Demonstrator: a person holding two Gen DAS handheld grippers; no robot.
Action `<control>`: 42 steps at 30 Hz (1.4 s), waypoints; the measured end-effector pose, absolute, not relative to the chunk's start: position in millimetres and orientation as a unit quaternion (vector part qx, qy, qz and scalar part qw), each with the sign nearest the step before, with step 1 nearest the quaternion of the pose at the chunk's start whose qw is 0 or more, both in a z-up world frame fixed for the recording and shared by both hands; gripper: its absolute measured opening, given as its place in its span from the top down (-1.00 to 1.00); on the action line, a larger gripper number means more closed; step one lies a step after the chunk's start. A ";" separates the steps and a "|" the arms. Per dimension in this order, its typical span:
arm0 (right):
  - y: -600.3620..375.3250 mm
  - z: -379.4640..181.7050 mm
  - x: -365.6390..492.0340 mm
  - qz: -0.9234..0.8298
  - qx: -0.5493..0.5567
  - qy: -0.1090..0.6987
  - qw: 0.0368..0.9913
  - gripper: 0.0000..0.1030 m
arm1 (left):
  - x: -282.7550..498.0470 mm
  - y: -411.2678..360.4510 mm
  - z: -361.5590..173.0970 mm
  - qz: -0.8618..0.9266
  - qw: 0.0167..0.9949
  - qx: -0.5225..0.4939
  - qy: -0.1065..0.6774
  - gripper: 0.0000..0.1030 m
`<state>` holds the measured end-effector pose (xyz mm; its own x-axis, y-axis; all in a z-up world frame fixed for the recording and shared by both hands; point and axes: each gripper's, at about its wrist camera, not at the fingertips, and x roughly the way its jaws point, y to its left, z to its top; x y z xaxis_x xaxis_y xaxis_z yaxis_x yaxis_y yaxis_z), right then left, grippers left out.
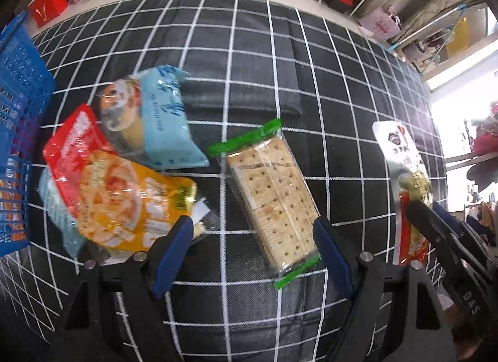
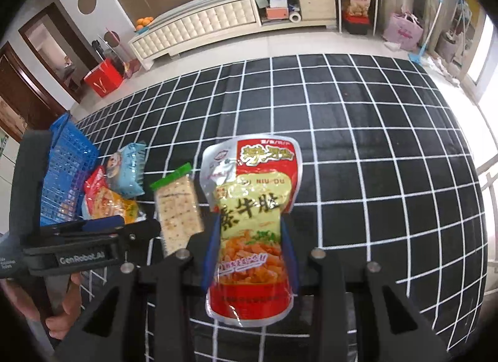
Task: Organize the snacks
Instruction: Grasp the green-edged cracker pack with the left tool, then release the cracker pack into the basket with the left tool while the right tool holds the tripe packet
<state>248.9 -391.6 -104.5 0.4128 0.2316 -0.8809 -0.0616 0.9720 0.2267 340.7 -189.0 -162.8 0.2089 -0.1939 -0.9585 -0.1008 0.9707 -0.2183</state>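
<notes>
Blue basket [image 2: 68, 175] beside loose snacks; right claw [image 2: 250, 256] clamps red pouch [image 2: 252, 206], left claw [image 1: 252, 246] apart.

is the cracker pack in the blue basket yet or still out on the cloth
Out. The cracker pack lies flat on the checked cloth, right of the blue basket, with the open left tongs over it.

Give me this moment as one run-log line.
left gripper open over cracker pack | right gripper holding red pouch | basket far left

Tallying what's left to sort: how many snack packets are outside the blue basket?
5: red-and-yellow pouch in right gripper; cracker pack, light-blue packet, red packet, orange packet on cloth. Others may hide.
</notes>
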 end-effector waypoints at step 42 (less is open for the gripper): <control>-406.4 -111.4 233.7 0.076 0.094 0.540 0.833 0.19 | 319.5 -285.1 -202.9 -0.049 0.776 -0.039 0.628 -0.20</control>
<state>233.7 -406.4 -111.4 0.4048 0.2282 -0.8855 -0.0251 0.9708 0.2387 319.5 -285.1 -202.9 0.2063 -0.1243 -0.9706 0.0269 0.9922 -0.1214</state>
